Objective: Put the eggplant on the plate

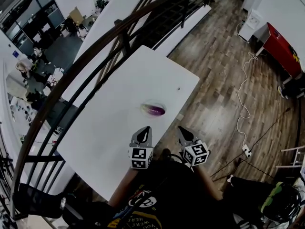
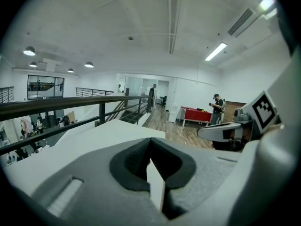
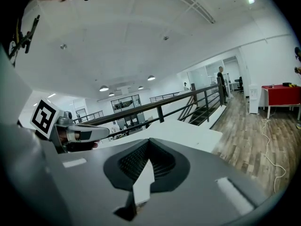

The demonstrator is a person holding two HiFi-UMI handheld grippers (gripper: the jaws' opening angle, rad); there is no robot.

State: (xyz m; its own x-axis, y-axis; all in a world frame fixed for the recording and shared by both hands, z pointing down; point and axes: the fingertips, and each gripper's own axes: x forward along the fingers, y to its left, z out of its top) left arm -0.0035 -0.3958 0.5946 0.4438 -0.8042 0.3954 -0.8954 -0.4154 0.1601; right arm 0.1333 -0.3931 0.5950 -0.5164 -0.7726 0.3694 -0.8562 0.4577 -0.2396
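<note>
In the head view a purple eggplant lies on a pale, shallow plate near the middle of the white table. Both grippers hover at the table's near edge, short of the plate. My left gripper is shut with nothing between its jaws, and so is my right gripper. In the left gripper view the left gripper has its dark pads meeting, and the right gripper shows to the side. The right gripper view shows the right gripper shut and the left gripper at the left. Neither gripper view shows the plate.
A dark metal railing runs along the table's far and left sides over a drop to a lower floor. Wood flooring lies to the right, with a white cable and a red table. A small dark speck sits on the table.
</note>
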